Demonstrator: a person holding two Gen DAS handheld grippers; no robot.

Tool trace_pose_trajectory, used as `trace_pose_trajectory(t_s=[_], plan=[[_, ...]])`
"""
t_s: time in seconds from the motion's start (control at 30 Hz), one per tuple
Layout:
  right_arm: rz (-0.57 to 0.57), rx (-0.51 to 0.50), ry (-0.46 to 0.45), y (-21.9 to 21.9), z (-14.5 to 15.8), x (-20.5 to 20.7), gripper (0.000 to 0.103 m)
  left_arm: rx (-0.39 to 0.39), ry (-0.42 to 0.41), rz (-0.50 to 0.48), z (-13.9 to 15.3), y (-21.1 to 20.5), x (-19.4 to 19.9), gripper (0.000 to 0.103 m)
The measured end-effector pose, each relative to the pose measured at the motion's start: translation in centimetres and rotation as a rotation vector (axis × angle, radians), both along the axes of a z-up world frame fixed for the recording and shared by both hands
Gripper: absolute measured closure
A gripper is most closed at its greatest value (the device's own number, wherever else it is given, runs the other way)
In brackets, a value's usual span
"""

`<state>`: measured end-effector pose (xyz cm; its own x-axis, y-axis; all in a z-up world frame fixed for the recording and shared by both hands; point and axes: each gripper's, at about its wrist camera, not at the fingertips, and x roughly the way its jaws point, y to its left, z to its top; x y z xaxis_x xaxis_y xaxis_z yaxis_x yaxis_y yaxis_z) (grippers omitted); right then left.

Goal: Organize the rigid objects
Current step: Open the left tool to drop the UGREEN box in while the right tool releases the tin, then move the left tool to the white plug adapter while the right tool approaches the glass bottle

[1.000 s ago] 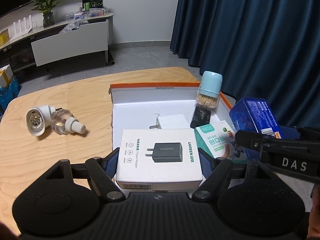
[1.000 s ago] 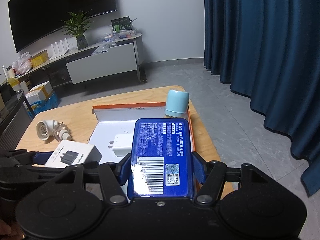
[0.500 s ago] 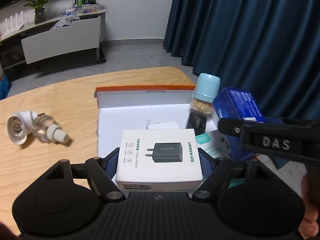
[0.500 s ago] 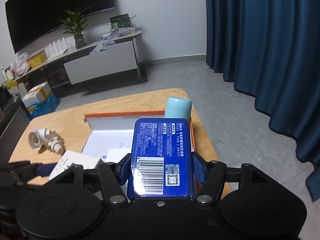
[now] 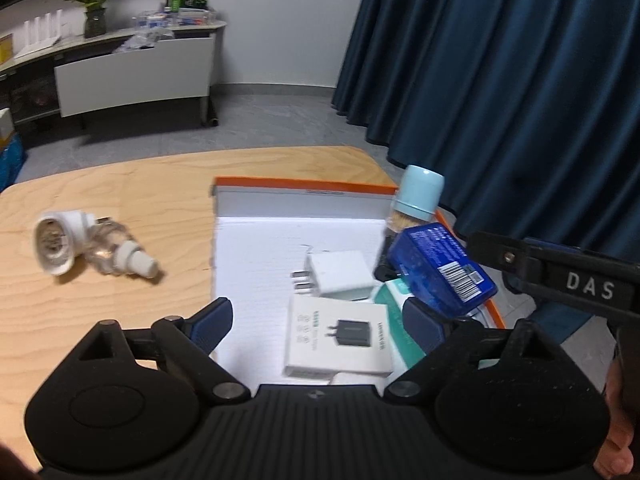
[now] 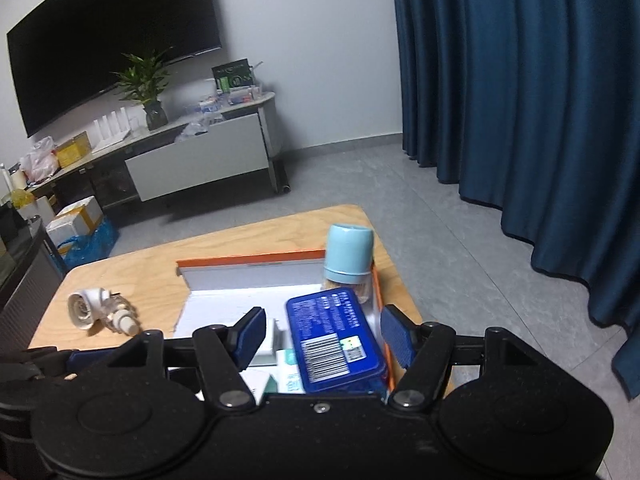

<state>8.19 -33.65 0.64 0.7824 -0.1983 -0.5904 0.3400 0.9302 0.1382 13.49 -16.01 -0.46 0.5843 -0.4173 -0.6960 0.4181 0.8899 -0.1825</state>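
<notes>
Both the left gripper [image 5: 318,320] and right gripper [image 6: 322,334] gape wide, empty.

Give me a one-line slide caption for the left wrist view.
Left gripper open above the charger box in the orange-rimmed tray, blue tin alongside, white plug-in device on the table.

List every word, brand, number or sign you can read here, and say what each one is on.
"DAS": white letters on the right gripper's black arm, seen in the left wrist view.
White charger box: a plug picture and a brand line along one edge, too blurred to read.
Blue box: barcode, QR code and white print, too small to read.
Teal-and-white box: print blurred, mostly hidden.
Orange-rimmed tray: a small rim label, unreadable.
</notes>
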Motion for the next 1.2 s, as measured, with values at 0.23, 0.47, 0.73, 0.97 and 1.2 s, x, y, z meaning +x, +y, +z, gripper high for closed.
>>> trace_pose_trajectory(t_s=[0.23,0.47,0.73,0.97,1.2], plan=[[0.054,-0.003,0.023,2.8,-0.2,0.3,0.024,0.037,0.001,0.098,0.4,3.5,-0.5,0.007],[0.139,0.002,0.039,6.4,-0.4,1.3,0.024,0.045,0.007,0.199,0.5,7.7,-0.8,0.007],[0.232,-0.004,0.058,10.1,-0.7,2.8,0.024,0.042,0.006,0.283,0.9,11.3,-0.6,0.007],[0.286,-0.009,0.08,12.3,-1.2,4.0,0.024,0.039,0.008,0.323,0.6,13.2,-0.4,0.007],[0.313,-0.013,0.093,13.5,-1.6,4.8,0.024,0.036,0.012,0.346,0.3,14.2,0.0,0.006]])
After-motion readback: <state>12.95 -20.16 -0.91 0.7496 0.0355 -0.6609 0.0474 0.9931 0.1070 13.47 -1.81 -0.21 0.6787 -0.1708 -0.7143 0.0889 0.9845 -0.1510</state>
